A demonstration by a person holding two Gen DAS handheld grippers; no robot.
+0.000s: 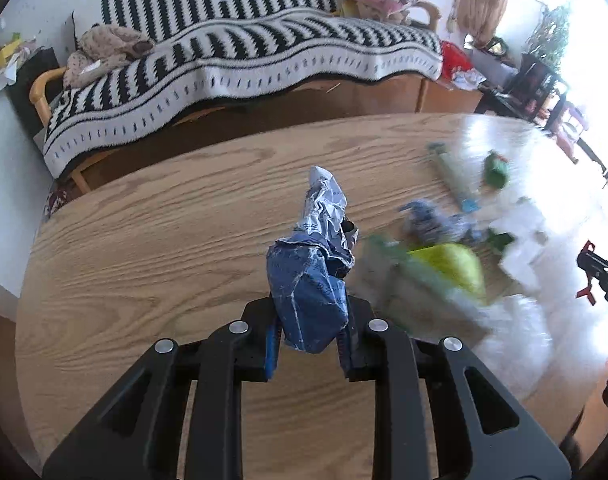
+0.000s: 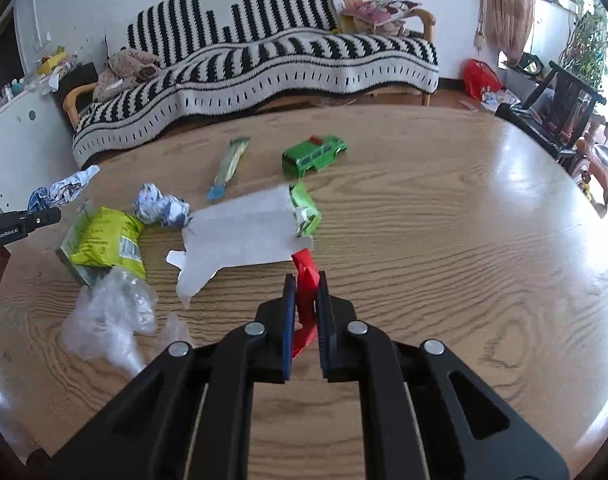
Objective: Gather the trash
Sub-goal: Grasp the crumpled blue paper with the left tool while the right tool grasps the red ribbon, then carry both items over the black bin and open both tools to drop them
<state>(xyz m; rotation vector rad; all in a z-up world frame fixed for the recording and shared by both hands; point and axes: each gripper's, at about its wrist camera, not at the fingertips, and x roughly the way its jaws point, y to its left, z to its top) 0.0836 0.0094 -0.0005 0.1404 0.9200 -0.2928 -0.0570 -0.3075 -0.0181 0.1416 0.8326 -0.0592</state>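
- The left gripper (image 1: 310,320) pinches a crumpled blue and white paper (image 1: 316,272); the wad stands up out of the fingers, long axis running toward 12 o'clock, its tip well clear of the wooden table (image 1: 144,240).
- The right gripper (image 2: 306,300) has its fingers pressed almost together on a red strip (image 2: 306,280). The strip lies along the fingers and pokes out toward 12 o'clock, where its end reaches the edge of the flat white cardboard (image 2: 244,232).
- Both hands are full, so the next move is probably a carry to a bin; no bin shows in either view.
- What remains on the table, from the right wrist view:
  - a second crumpled paper ball (image 2: 160,206) at 10 o'clock from the right fingers
  - a yellow-green packet (image 2: 104,242), also about 10 o'clock but farther out
  - clear plastic wrap (image 2: 108,320) at 9 o'clock
  - a long thin wrapper (image 2: 228,168) at 11 o'clock
  - a green carton (image 2: 304,210) at 12 o'clock, at the cardboard's far corner
- The left gripper enters that view at the 9 o'clock edge, so the packet, ball and plastic lie nearer the left hand; the carton and cardboard lie nearer the right.
- The green toy car (image 2: 314,154) beyond them may not be trash.
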